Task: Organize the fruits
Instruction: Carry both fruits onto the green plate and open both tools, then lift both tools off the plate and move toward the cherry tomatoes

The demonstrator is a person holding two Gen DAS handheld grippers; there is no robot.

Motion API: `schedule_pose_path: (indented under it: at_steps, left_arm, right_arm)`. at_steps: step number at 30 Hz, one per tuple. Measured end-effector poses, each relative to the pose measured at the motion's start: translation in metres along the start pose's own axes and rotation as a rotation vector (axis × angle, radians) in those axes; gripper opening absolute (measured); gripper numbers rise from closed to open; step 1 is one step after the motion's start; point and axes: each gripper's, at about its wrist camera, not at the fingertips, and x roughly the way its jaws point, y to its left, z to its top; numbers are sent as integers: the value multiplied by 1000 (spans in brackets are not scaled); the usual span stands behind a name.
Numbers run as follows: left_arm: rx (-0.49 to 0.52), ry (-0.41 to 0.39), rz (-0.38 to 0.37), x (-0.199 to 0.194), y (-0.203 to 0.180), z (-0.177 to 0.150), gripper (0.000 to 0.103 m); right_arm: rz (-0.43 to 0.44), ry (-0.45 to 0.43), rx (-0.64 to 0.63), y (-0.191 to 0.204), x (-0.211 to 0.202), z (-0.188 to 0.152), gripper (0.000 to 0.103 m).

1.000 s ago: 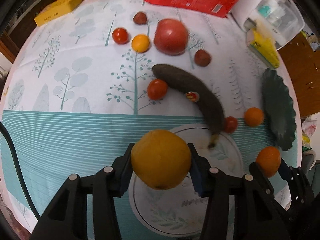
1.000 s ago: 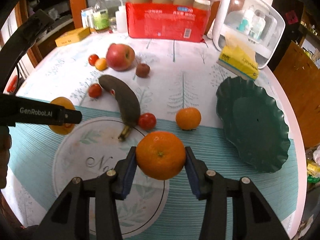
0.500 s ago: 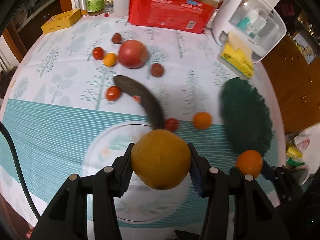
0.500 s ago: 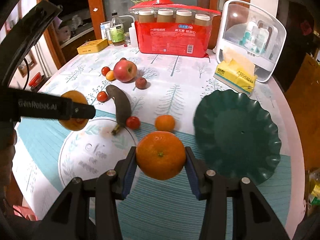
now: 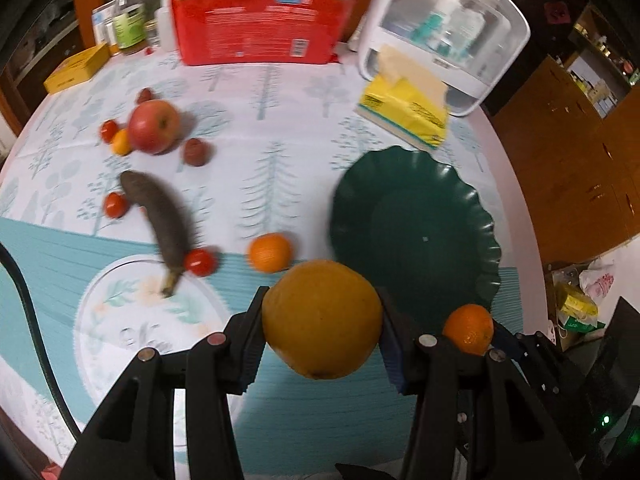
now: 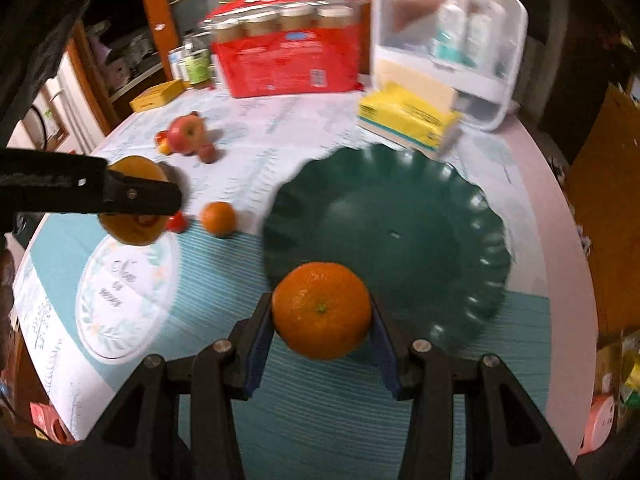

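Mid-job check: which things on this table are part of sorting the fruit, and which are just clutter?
Job: large orange in the left tool; mandarin in the right tool; green plate; loose mandarin; banana; apple; tomatoes.

Clutter: red pack; tissue pack; white box; yellow box.

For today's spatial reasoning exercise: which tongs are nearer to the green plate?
Right. The right tongs hold an orange at the green plate's near rim. The left tongs, holding a yellow-orange fruit, sit further left, over the tablecloth beside the plate.
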Motion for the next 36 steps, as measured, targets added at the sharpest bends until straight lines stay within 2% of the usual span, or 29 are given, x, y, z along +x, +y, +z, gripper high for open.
schedule_pose_path:
  at_steps: [5,10,16,18,19,21,26,36]
  left_arm:
    - [34,0,-31,24,-28,7,48]
    - [74,38,-63,51,-49,8,48]
    - [130,87,-46,69,-62,6,49]
    - [138,101,-24,74,-64,7,54]
    - [139,97,-18,73,-63,7,55]
    - [145,78,-14,70,-64,8,67]
    - [156,42,16,57,-65,7,75]
    - [104,-7,51,18,-42,-11,76]
  right_arm:
    - [-7,11,65,-38,10,-5,47]
    - [2,27,120,-65,24,-9,47]
    - [21,45,159,-76,35,-12,47]
    - [25,45,168,-77,36,-12,47]
    - [26,46,176,-77,37,-13,47]
    - [29,57,184,-78,39,-13,48]
    - [19,47,198,-79,35,-13,59]
    - [26,5,189,-68,11,-11,64]
